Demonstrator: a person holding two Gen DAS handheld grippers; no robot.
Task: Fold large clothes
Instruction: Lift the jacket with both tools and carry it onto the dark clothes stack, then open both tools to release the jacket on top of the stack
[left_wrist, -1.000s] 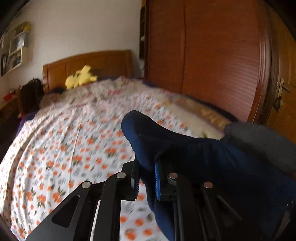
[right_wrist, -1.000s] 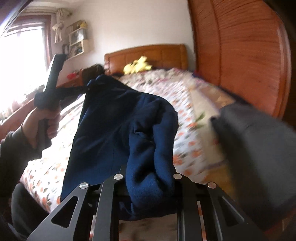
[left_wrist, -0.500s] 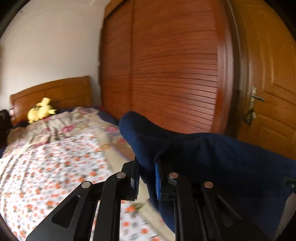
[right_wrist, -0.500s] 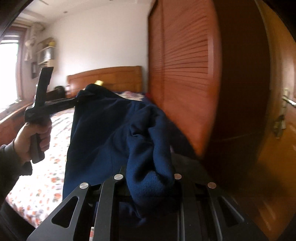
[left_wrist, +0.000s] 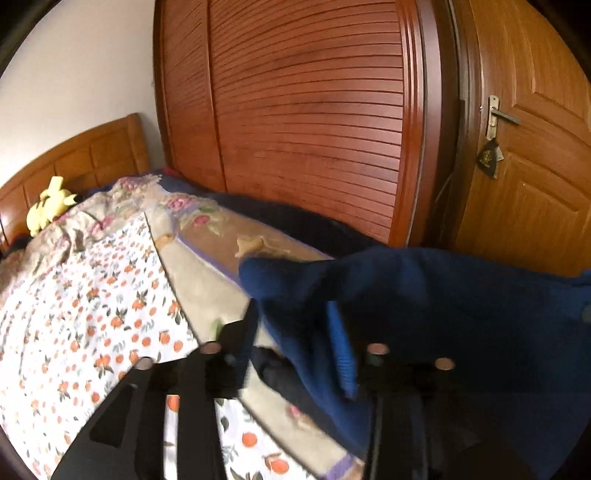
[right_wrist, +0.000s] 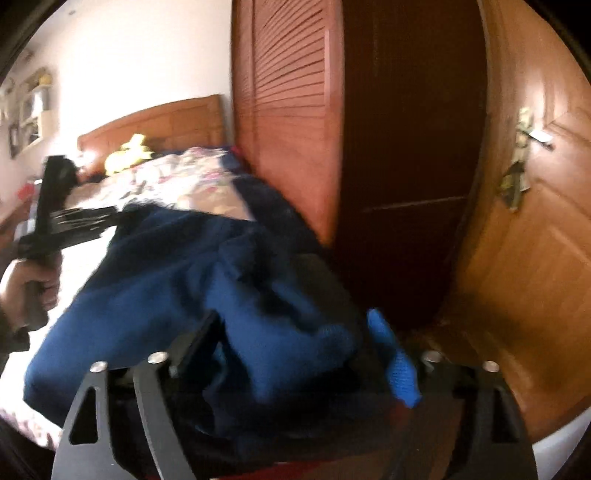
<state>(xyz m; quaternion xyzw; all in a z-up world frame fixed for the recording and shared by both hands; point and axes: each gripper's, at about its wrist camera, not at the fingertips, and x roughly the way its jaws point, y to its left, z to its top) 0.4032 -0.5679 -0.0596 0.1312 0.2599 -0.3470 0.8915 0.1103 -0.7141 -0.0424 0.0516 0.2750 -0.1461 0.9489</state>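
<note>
a dark blue garment (left_wrist: 461, 317) is seen bunched over the bed's (left_wrist: 92, 314) right edge, stretched between both tongs. in the left wrist view the left tongs (left_wrist: 301, 332) are spread fairly wide, with a fold of the blue cloth lying between the fingers (left_wrist: 341, 347); a firm pinch is not shown, so whether the cloth is held cannot be told, the frame being blurred. in the right wrist view the right tongs (right_wrist: 291, 347) are also parted wide, a thick wad of the garment (right_wrist: 192, 288) filling the gap and draped over the blue-padded fingers (right_wrist: 400, 365); a grip cannot be told here either.

the left tongs (right_wrist: 92, 218) are seen at the left of the right wrist view, gripped by the person's left hand (right_wrist: 31, 291), with the garment's far corner at their tips.

the bed is covered by an orange-print sheet (left_wrist: 74, 332), with a floral quilt (left_wrist: 122, 206) nearer the wooden headboard (left_wrist: 92, 155). a yellow plush toy (left_wrist: 50, 205) is noted against the headboard. a louvred wooden wardrobe (left_wrist: 306, 122) stands along the bed's right side, a panelled door (left_wrist: 535, 166) with a lever handle (left_wrist: 498, 116) just beside it.
</note>
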